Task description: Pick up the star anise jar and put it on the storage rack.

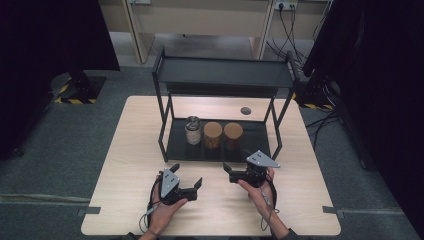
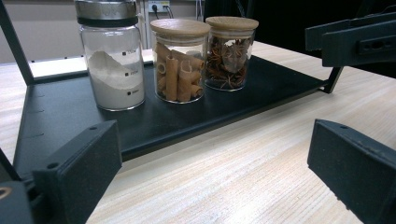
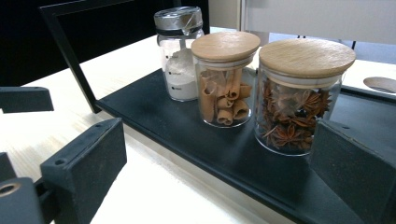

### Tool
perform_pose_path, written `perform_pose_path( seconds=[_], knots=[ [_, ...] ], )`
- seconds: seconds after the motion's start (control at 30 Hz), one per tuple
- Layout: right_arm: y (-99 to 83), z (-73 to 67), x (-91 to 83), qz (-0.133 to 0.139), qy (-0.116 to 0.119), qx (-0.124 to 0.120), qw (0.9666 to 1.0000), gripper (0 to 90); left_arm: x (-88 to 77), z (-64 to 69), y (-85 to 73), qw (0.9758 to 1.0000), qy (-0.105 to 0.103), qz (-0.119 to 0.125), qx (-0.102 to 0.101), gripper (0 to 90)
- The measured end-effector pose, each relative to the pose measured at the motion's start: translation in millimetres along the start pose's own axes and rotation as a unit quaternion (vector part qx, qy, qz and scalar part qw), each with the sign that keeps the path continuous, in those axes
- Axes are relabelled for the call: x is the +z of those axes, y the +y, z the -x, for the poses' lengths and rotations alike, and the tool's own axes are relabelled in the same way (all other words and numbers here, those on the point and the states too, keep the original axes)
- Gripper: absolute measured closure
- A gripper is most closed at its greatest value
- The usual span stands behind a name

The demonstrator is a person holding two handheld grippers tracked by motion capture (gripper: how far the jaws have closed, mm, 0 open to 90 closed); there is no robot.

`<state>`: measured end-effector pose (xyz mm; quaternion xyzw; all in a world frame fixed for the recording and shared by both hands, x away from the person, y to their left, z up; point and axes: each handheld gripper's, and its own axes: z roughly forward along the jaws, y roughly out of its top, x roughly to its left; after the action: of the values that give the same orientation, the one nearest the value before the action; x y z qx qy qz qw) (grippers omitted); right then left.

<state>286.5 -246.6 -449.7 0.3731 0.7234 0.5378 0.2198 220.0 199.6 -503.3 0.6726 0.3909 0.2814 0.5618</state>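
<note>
Center of the high view: table (image 1: 125, 165) w/ a black two-tier rack (image 1: 225, 72) sitting toward the back edge, prob so the front stays free for the hands. Rack's bottom shelf (image 1: 175, 145) has three jars lined up in a row, touching or nearly so: powder jar (image 1: 192, 130) w/ metal cap on the left, cinnamon jar (image 1: 212, 135) in the middle, star anise jar (image 1: 233, 135) on the right, both w/ wood lids. Row faces the person, so any one can be grabbed from the front w/o reaching over another.

Lower middle of that frame, both grippers rest just in front of the rack, apart from the jars. Left gripper (image 1: 187, 175) has jaws spread wide, nothing between them; its view looks at the powder jar (image 2: 112, 60) and cinnamon (image 2: 180, 60). Right gripper (image 1: 226, 169) is also spread, empty, and its view has the star anise jar (image 3: 301, 98) closest, right by its jaw. My guess: right goes for that one first, since it's lined up already.
</note>
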Motion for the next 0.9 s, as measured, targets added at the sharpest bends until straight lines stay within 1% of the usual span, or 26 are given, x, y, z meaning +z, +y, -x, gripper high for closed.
perform_pose_path(
  seconds=[0.37, 0.9],
  knots=[
    [-4.2, -1.5, -3.6, 0.0, 0.006, -0.001, 1.0, 4.4, 0.1, 0.0, 0.2, 1.0, 0.0, 0.0, 0.0, 2.4],
    [-11.0, -1.7, -9.4, 0.0, 0.016, 0.004, 0.9999, 4.3, 0.3, -0.8, 0.8, 1.0, 0.0, -0.002, -0.003, 2.4]
  ],
)
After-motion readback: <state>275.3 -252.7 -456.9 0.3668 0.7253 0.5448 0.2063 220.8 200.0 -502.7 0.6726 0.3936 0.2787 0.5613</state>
